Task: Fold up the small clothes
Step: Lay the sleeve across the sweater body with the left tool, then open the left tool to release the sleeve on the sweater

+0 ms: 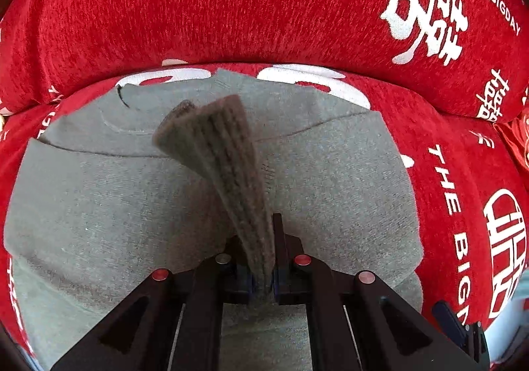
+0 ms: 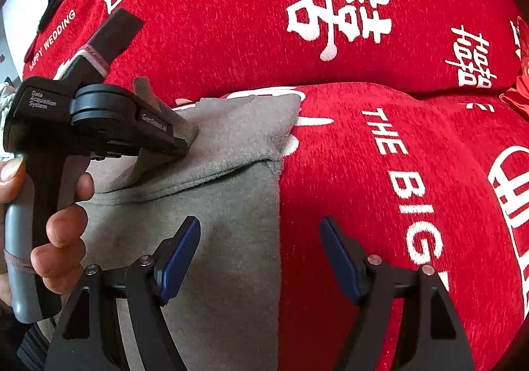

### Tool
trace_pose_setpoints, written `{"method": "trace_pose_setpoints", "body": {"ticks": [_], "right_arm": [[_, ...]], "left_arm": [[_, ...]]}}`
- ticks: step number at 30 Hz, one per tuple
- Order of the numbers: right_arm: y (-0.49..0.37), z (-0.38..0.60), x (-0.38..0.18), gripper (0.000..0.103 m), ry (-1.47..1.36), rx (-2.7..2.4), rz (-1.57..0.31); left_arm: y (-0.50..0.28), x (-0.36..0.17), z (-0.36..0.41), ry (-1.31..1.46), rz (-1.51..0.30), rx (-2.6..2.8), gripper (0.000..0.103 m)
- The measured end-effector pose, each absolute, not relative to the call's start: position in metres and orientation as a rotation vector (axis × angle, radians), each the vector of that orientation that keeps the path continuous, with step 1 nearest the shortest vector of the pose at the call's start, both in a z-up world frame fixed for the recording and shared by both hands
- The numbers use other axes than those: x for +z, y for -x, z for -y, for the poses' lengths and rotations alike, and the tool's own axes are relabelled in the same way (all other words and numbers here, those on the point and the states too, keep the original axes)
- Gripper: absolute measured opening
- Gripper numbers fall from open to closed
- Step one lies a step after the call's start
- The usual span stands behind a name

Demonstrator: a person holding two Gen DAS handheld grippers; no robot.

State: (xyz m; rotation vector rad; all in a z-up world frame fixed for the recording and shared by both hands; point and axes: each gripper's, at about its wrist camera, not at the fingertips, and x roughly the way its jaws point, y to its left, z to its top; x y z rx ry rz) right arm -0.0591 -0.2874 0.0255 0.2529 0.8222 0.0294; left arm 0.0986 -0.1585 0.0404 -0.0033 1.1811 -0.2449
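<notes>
A grey sweatshirt-like garment (image 1: 115,205) lies flat on a red seat cushion (image 1: 456,172), with one layer folded across its far part. My left gripper (image 1: 261,239) is shut on a ribbed grey-brown cuff (image 1: 215,139), which sticks out forward beyond the fingers over the garment. In the right wrist view a hand (image 2: 62,229) holds the left gripper (image 2: 188,139) low over the garment (image 2: 215,205), the cuff (image 2: 145,90) pinched in it. My right gripper (image 2: 261,255) is open and holds nothing. It hovers over the garment's right edge, its blue pads (image 2: 178,258) wide apart.
The red back cushion (image 1: 231,7) with white printed characters rises directly behind the garment. Bare red seat cushion (image 2: 380,205) stretches to the garment's right. A white surface (image 2: 20,1) shows beyond the cushions at the far left.
</notes>
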Motion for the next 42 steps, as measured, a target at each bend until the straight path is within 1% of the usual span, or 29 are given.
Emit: {"method": "trace_pose_setpoints", "body": {"ticks": [6,12,16,17,18,19,21,23,24,26,30,37,42], "right_arm": [[0.059,0.287,0.025,0.078,-0.249,0.022,-0.822],[0.06,0.289,0.036,0.078,-0.233,0.016,-0.811],[0.058,0.289,0.044,0.078,-0.226,0.012,-0.805],[0.057,0.289,0.045,0.078,-0.223,0.013,-0.804],[0.057,0.288,0.046,0.078,-0.22,0.013,-0.804],[0.056,0.287,0.046,0.078,-0.218,0.013,-0.806],[0.056,0.285,0.047,0.078,-0.213,0.014,-0.81],[0.057,0.284,0.049,0.078,-0.207,0.011,-0.809],[0.058,0.284,0.049,0.078,-0.205,0.01,-0.808],[0.058,0.284,0.051,0.078,-0.199,0.006,-0.81],[0.057,0.286,0.055,0.078,-0.202,0.001,-0.811],[0.034,0.268,0.074,0.078,-0.157,0.035,-0.809],[-0.001,0.227,0.08,0.078,-0.077,0.124,-0.82]], "left_arm": [[-0.098,0.04,0.15,0.066,-1.19,-0.282,0.007],[-0.102,0.039,0.132,0.187,-1.227,-0.337,0.008],[-0.102,0.037,0.127,0.222,-1.239,-0.363,0.008],[-0.103,0.037,0.126,0.224,-1.242,-0.364,0.009],[-0.103,0.036,0.126,0.227,-1.246,-0.365,0.028],[-0.104,0.036,0.127,0.246,-1.255,-0.395,0.058],[-0.1,0.043,0.132,0.257,-1.228,-0.429,0.09],[-0.094,0.053,0.137,0.164,-1.152,-0.339,0.09],[-0.092,0.055,0.141,0.146,-1.142,-0.365,0.09],[-0.091,0.055,0.138,0.163,-1.159,-0.392,0.09],[-0.087,0.061,0.12,0.22,-1.137,-0.433,0.09],[-0.078,0.073,0.069,0.322,-1.056,-0.481,0.09],[-0.078,0.062,0.018,0.361,-1.038,-0.365,0.09]]}}
